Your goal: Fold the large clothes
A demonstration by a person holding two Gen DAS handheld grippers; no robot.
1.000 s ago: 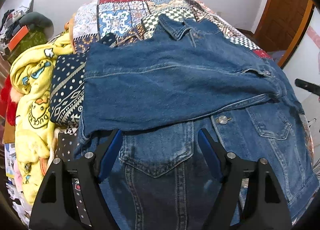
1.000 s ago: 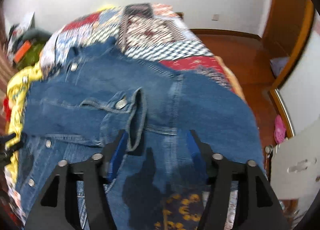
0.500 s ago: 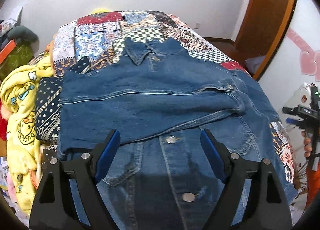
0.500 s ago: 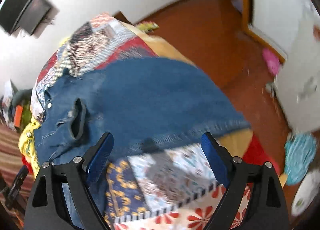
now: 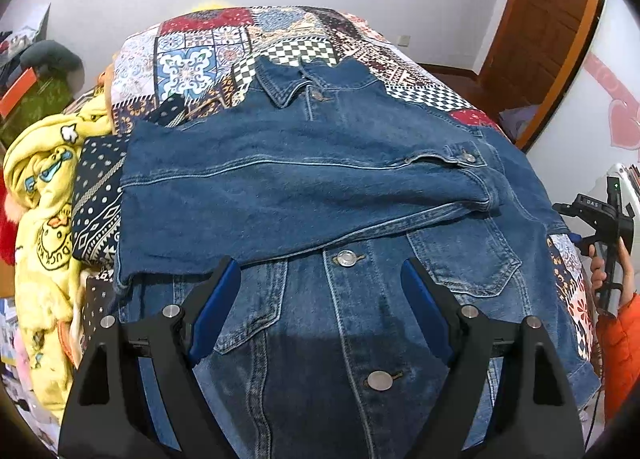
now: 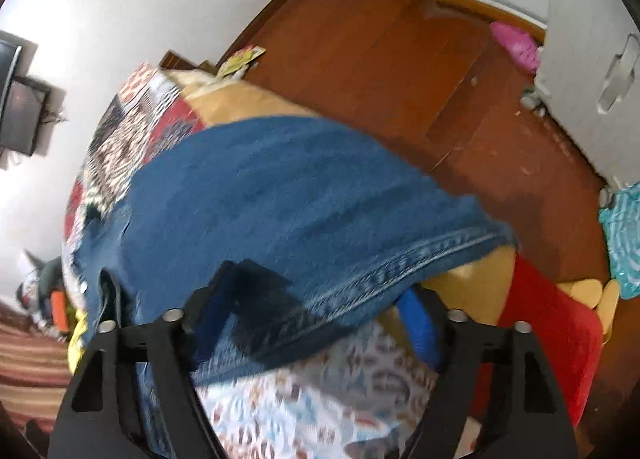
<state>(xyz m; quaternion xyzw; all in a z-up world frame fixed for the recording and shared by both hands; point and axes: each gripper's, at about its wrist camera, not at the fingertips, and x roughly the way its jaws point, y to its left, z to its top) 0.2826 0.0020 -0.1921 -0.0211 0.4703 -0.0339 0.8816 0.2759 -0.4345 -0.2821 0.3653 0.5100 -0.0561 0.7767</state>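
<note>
A blue denim jacket point(image 5: 304, 187) lies front-up on the patchwork bedspread point(image 5: 188, 63), with one sleeve folded across its chest. My left gripper point(image 5: 320, 271) hovers open over the button placket, nothing between its fingers. My right gripper point(image 6: 320, 291) is at the bed's right side, where a broad blue denim part of the jacket point(image 6: 280, 195) hangs over the edge. Its jaws are closing with the stitched hem between them; the pads stand apart from the cloth. In the left wrist view a hand holds that gripper point(image 5: 600, 215) beside the bed.
A yellow cartoon blanket point(image 5: 44, 219) and a dotted navy cloth point(image 5: 96, 195) are heaped at the bed's left. A brown door point(image 5: 548, 19) stands at the right. Wooden floor point(image 6: 400, 59), a red cushion point(image 6: 552, 331) and a white cabinet point(image 6: 592, 39) are at the right.
The left gripper drew back slightly, so more of the jacket front shows. The right gripper rolled, let the sleeve cuff go, sank to the bed's right edge, widened, then narrowed over the hem.
</note>
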